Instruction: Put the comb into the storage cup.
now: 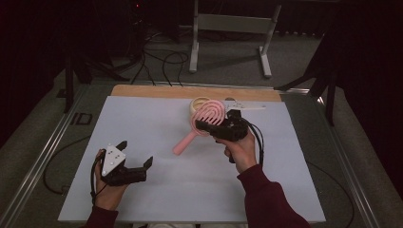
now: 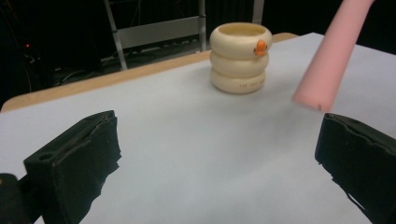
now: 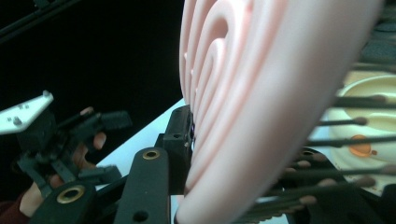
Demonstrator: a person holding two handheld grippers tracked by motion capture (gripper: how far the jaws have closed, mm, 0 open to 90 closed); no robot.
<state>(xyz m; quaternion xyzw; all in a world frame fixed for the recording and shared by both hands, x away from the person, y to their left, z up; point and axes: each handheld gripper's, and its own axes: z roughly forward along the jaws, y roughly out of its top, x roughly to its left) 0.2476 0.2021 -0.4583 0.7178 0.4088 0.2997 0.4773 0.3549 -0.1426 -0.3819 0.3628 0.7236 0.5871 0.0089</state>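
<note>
right tool (image 1: 216, 124) clamps pink brush (image 1: 205, 119) head | left tool (image 1: 135, 159) gaping, well apart

**Wide open on the left, crowded at the far middle**

Bare white table (image 1: 157, 190) stretches across the left and near side, nothing in the way there. The left gripper (image 1: 135, 159) sits low at the near-left, jaws spread, open surface ahead of it. Far centre is the tight spot: the cream ringed holder (image 2: 240, 58) stands there, and the pink brush (image 1: 202, 124), clamped in the right gripper (image 1: 216, 128), slants beside it, handle jutting toward the middle.
</note>
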